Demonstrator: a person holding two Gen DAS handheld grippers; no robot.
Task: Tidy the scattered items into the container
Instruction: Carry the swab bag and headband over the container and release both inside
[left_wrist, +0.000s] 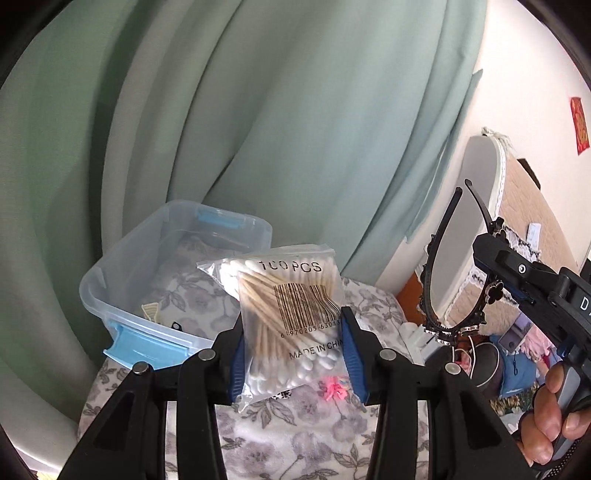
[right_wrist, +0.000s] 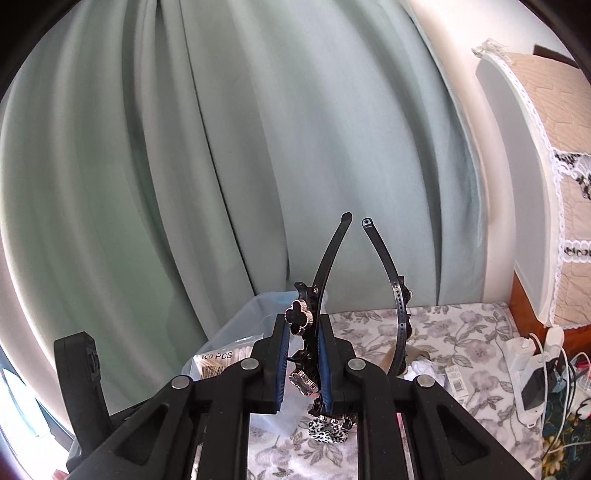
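Observation:
My left gripper (left_wrist: 293, 347) is shut on a clear bag of cotton swabs (left_wrist: 288, 314), held up above the floral bedcover. Behind it to the left stands the clear plastic box (left_wrist: 110, 273) with blue latches; a cream hair clip (left_wrist: 150, 310) and a small dark item lie inside. In the right wrist view my right gripper (right_wrist: 303, 363) is shut on a black headband (right_wrist: 325, 266) with clover ornaments, its two ends pointing up. That headband (left_wrist: 443, 258) and right gripper (left_wrist: 498, 258) also show at the right of the left wrist view. The box (right_wrist: 236, 325) sits behind the right gripper.
A pink hair tie (left_wrist: 334, 389) and a leopard-print scrunchie (right_wrist: 327, 432) lie on the floral bedcover (right_wrist: 461, 332). Green curtains (right_wrist: 221, 147) hang behind. A white appliance with a lace cover (right_wrist: 535, 184), chargers and cables (right_wrist: 535, 369) stand at the right.

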